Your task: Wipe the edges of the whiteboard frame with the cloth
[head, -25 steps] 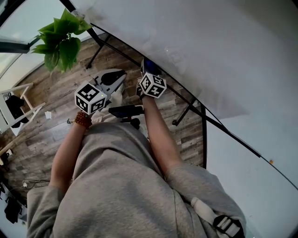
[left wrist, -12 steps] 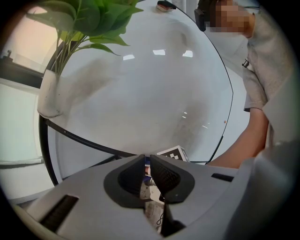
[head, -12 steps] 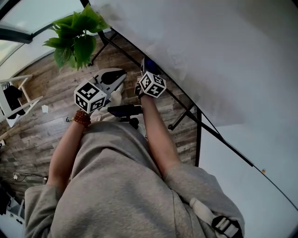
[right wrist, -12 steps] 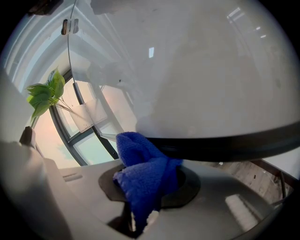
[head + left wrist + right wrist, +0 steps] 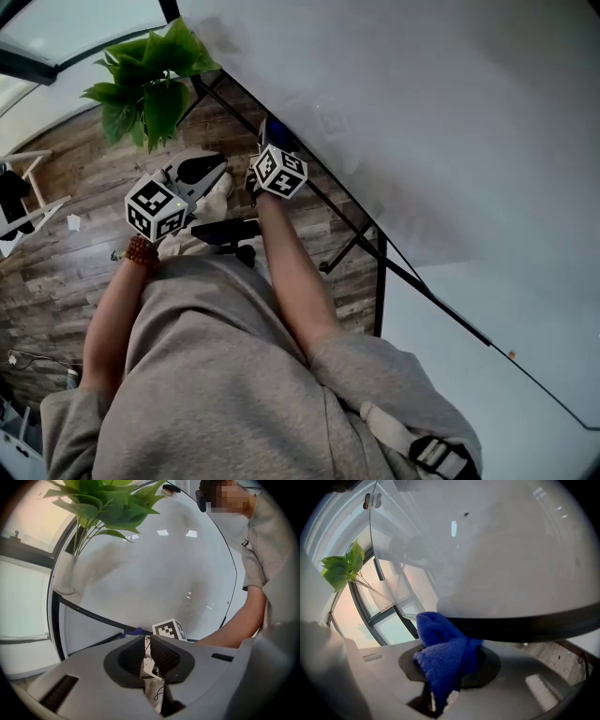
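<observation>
Right gripper (image 5: 449, 663): we see its grey jaws clamped on the cloth (image 5: 438, 645), with a fold bulging out above them.
Cloth: blue and nubbly like terry, bunched into a soft lump. Its upper fold meets the lower frame bar (image 5: 525, 626) of the whiteboard.
Frame: a thin, dark, smooth strip running along the board's bottom edge.
Whiteboard (image 5: 422, 112): a glossy white sheet, faintly smudged grey, with ceiling lights reflected in it.
Left gripper (image 5: 146, 652): we find its ribbed black pads brought together to a thin slit, with nothing held. It hangs away from the board, near the person's waist.
Plant (image 5: 150, 80): broad green leaves beside the board's corner.
Floor (image 5: 66, 262): weathered wood-grain planks.
Bracelet (image 5: 142, 251): round brown beads on the left wrist.
</observation>
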Tool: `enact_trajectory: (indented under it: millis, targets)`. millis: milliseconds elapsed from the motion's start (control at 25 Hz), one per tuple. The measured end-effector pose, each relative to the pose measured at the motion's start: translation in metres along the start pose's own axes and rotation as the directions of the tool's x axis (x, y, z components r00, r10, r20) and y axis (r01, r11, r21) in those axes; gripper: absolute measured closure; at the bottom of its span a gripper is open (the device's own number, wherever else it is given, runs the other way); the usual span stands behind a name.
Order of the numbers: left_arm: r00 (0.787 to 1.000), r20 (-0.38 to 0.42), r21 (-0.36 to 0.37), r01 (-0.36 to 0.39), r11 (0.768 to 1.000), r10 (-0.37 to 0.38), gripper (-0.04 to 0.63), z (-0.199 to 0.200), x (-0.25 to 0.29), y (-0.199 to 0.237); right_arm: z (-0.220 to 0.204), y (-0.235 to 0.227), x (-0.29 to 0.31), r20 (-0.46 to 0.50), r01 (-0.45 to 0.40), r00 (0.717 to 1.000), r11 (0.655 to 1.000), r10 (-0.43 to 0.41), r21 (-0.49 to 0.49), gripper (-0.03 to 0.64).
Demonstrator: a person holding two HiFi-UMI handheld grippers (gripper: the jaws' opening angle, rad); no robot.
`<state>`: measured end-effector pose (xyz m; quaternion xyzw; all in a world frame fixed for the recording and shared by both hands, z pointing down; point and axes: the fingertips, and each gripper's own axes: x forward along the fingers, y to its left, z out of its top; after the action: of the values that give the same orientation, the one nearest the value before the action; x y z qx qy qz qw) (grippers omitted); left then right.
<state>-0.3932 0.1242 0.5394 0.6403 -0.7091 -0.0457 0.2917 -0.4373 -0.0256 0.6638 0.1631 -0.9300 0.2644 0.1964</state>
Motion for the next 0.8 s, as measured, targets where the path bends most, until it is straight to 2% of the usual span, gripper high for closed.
enact_trajectory:
  millis: [560,800]
  targets:
    - [0.997,0.002,-0.025,-0.071,0.997,0.071,0.554,-0.007,-0.028,0.021,0.002,0.032,0.029,-0.006,-0.042,0.999,0.999,0.042,-0.018,0.499]
    - [0.992,0.003,-0.034,-0.125,0.992,0.125,0.554,-0.010,-0.048,0.034,0.004,0.053,0.047,-0.001,-0.083,0.997,0.996,0.083,-0.028,0.497]
